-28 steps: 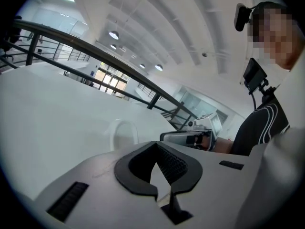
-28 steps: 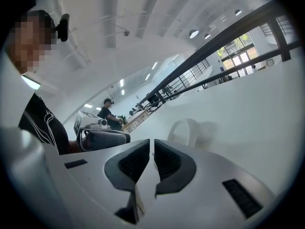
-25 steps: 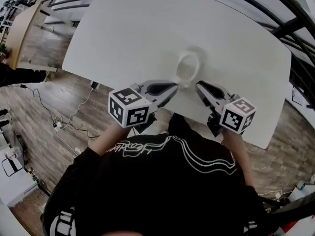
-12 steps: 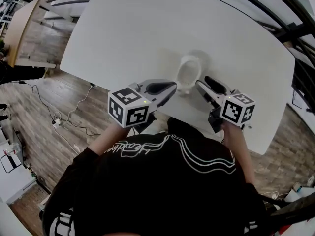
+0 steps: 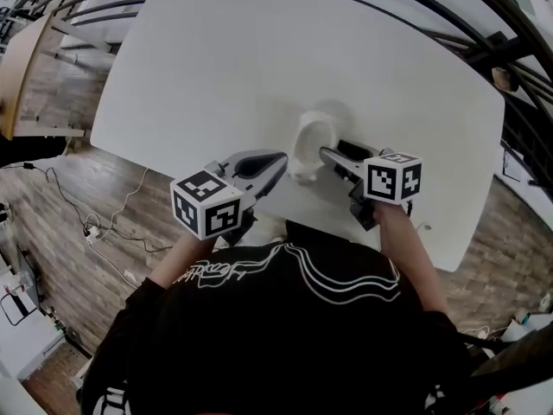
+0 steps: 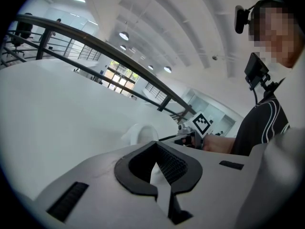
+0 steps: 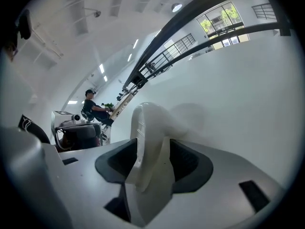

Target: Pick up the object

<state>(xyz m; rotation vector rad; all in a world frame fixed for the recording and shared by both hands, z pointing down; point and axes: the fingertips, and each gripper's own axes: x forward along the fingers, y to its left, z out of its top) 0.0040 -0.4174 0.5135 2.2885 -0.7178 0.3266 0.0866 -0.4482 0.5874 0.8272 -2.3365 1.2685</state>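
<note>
One white object point(image 5: 311, 137) stands between right tool's point(image 5: 338, 153) just-opened jaws.

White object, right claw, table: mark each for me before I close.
white object point(image 7: 147, 123): right gripper view, its curved upper part.
right claw point(image 7: 152, 144): right gripper view, midway between jaws that have just been opening, object between them.
table point(image 5: 216, 59): head view, bare top.

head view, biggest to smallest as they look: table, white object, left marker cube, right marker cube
1. table
2. left marker cube, though it sits nearer the camera, so that is unsure
3. white object and right marker cube look about alike, so I won't rank them
</note>
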